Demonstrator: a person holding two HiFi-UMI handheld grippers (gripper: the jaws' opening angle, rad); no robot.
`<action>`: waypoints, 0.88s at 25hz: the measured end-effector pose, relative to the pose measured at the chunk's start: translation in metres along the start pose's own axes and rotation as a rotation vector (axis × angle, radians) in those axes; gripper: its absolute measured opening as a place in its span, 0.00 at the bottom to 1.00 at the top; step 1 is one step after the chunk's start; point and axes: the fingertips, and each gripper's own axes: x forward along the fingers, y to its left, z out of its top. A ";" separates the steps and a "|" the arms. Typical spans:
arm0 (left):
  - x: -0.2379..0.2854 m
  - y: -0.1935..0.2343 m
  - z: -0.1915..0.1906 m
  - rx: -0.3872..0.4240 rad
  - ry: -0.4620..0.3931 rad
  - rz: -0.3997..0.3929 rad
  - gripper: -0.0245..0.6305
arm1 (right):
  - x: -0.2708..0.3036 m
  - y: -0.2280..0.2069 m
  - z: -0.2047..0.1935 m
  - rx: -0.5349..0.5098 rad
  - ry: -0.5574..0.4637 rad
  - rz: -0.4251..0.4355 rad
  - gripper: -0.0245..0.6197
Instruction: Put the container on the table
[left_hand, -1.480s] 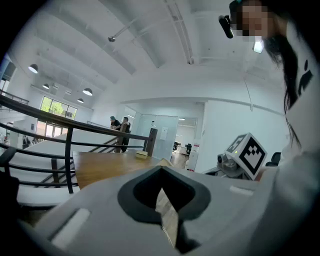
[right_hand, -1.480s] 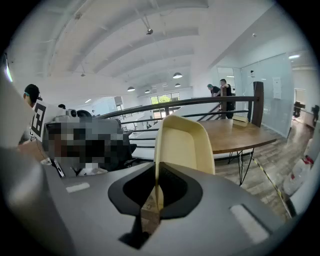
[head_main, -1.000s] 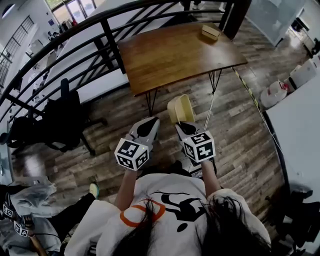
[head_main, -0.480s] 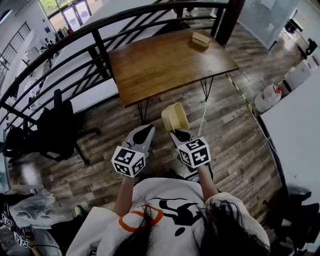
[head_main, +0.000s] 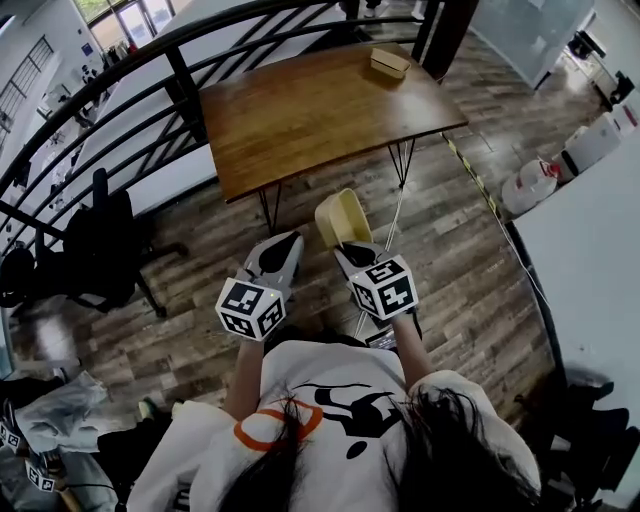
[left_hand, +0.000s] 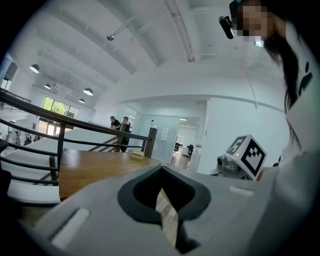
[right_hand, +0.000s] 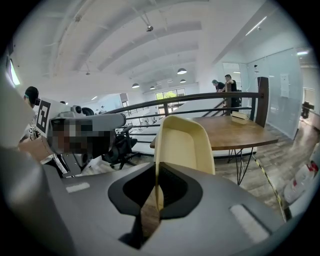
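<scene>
Container (head_main: 338, 215), rim pinched in right tool (head_main: 352, 250), hangs short of table (head_main: 300, 110) edge.

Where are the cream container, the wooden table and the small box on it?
cream container (head_main: 340, 215), head view, inner wall.
wooden table (head_main: 310, 110), head view, bare top.
small box (head_main: 389, 62), head view, its top.

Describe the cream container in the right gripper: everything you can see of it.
The container is a pale cream shallow tray with rounded corners and a raised rim, plastic-looking and empty. The right gripper has its jaws shut on one rim edge, so it sticks out ahead of them in the air, short of the wooden table. Nothing else touches it.
</scene>
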 end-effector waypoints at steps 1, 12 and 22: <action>0.001 -0.002 -0.002 0.001 0.004 0.003 0.04 | 0.000 -0.002 -0.001 0.001 -0.001 0.004 0.10; 0.011 0.006 -0.006 0.026 0.059 0.002 0.04 | 0.012 -0.009 0.000 0.044 -0.020 0.021 0.10; 0.079 0.040 0.006 0.020 0.061 -0.068 0.04 | 0.038 -0.061 0.017 0.079 0.001 -0.031 0.10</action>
